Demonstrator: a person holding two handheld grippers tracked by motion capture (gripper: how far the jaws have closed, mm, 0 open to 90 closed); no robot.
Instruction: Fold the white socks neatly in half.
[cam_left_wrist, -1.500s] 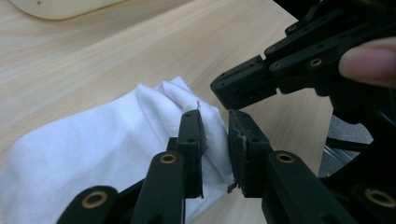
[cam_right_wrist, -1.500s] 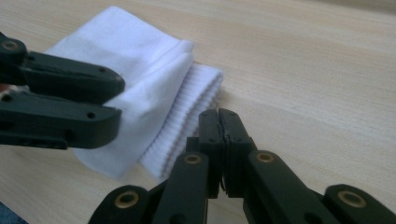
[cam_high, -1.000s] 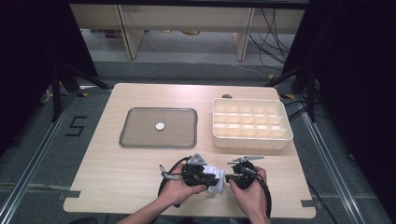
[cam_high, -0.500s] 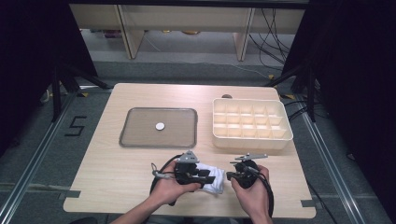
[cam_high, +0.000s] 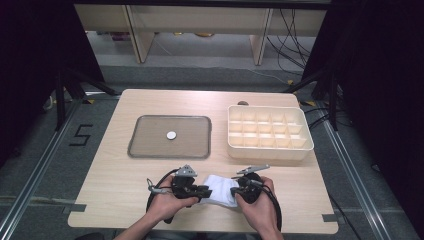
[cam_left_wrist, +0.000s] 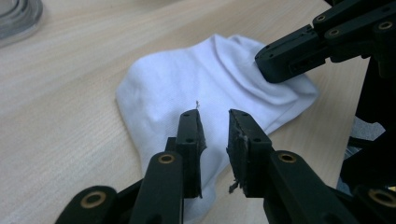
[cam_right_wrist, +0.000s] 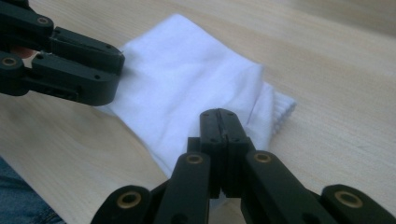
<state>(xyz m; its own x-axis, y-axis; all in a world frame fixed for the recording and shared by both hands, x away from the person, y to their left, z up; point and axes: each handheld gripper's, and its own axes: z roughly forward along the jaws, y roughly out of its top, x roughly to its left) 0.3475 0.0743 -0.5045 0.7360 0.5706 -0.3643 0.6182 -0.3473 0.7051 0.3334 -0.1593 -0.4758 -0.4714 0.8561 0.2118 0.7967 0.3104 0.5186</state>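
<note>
Right gripper (cam_right_wrist: 223, 116) jaws pinched together at the white sock (cam_left_wrist: 205, 88); your left gripper (cam_left_wrist: 214, 122) jaws narrowly parted. Seat fabric before clamping.

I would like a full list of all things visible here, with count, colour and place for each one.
table: one, light wood, centre of the high view
tray: one, grey, left half of the table
disc: one, white, on the tray
compartment box: one, cream, right half of the table
sock: one, white, near edge, between the grippers
left gripper: one, black, jaws slightly apart over the sock
right gripper: one, black, jaws closed at the sock's edge
hands: two, holding the grippers
</note>
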